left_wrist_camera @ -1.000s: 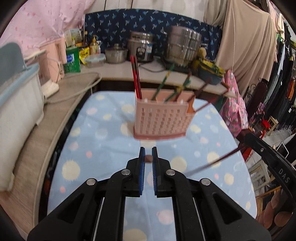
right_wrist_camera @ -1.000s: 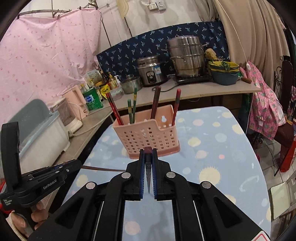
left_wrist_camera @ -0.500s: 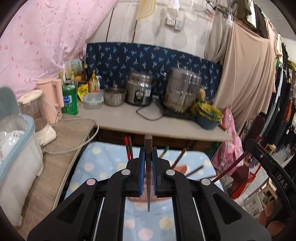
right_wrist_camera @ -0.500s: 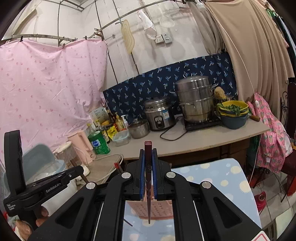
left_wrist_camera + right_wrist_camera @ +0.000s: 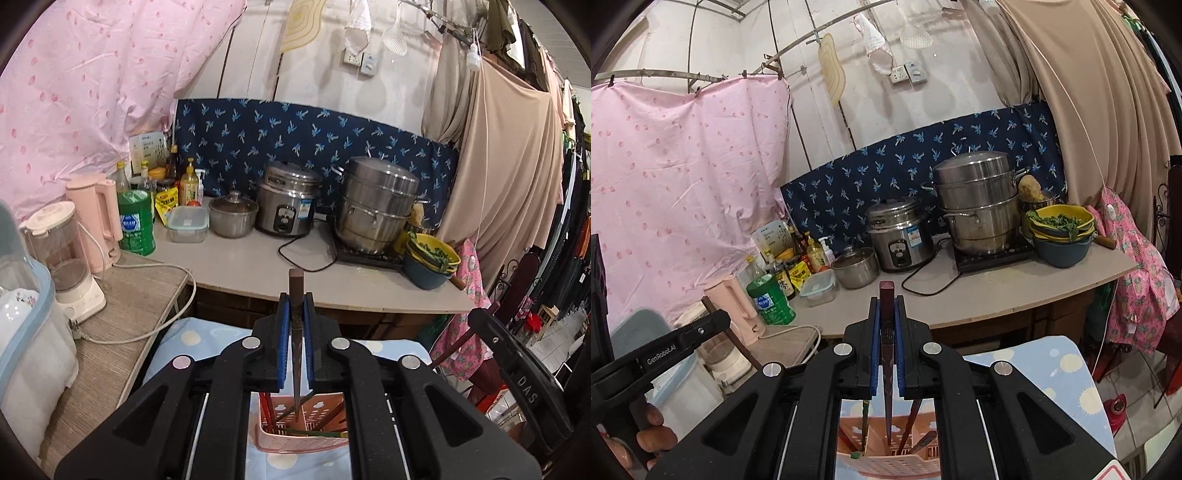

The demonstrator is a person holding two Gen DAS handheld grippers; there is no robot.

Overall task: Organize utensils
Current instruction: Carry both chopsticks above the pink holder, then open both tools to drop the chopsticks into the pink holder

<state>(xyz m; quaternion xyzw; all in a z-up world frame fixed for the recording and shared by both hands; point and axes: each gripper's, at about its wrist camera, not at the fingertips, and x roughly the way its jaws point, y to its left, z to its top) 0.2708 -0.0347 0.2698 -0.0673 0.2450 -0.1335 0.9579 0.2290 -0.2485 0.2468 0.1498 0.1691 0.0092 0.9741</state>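
My left gripper point(image 5: 296, 306) is shut on a dark brown chopstick point(image 5: 296, 369). It hangs upright between the blue pads, its tip over the pink slotted basket point(image 5: 269, 443) at the bottom edge. My right gripper point(image 5: 886, 310) is shut on a reddish-brown chopstick point(image 5: 887, 369), also upright, its tip just above the same basket point(image 5: 886, 463). Several red, green and brown chopsticks lean inside the basket. It stands on a table under a light blue dotted cloth point(image 5: 1034, 365).
Beyond the table runs a counter point(image 5: 240, 258) with a rice cooker point(image 5: 288, 206), a steamer pot point(image 5: 376, 206), a small pot, stacked bowls point(image 5: 430, 262), bottles and a pink kettle point(image 5: 98, 225). A dish bin point(image 5: 22, 332) stands left; clothes hang right. A hand point(image 5: 650, 439) shows lower left.
Both grippers have risen and tipped upward, each still gripping its chopstick. The basket has slid from mid-frame to the bottom edge. The chopsticks, seen end-on before, now hang upright over it.
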